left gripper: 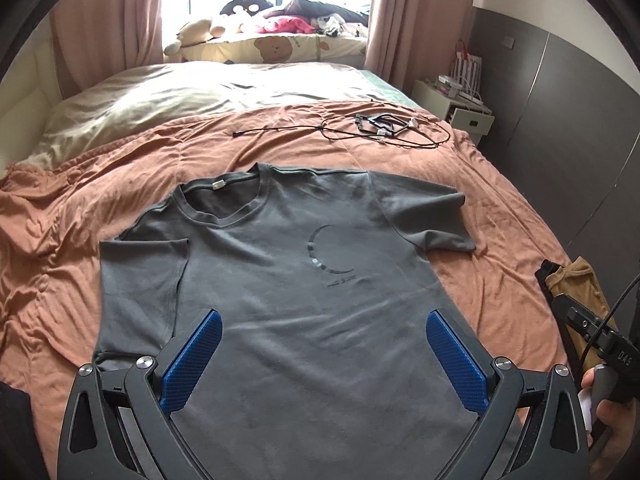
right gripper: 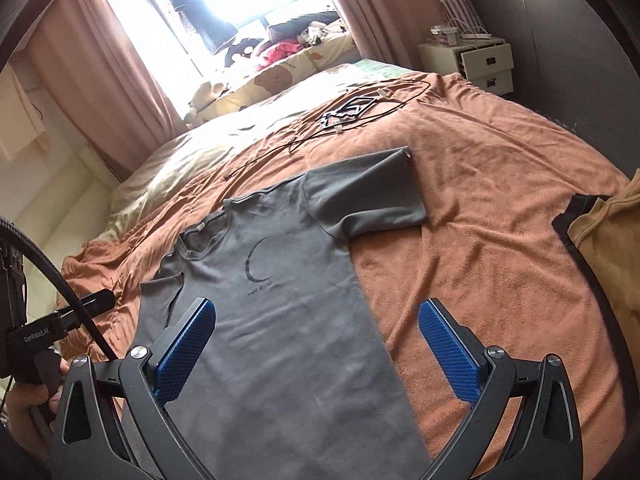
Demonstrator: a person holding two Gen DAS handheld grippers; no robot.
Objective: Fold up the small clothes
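Gaping wide, both grippers (left gripper: 324, 354) (right gripper: 316, 348) above grey T-shirt (left gripper: 280, 280).

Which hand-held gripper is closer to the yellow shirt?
Right. The right hand-held gripper hovers beside the yellow shirt; the left hand-held gripper hovers over the grey T-shirt, farther away.

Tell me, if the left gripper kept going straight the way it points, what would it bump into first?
Most likely the grey T-shirt lying flat on the orange blanket. The left gripper is open and aimed over the shirt's lower front. Nothing else shows between its fingers, though how far above the cloth it hangs is unclear.
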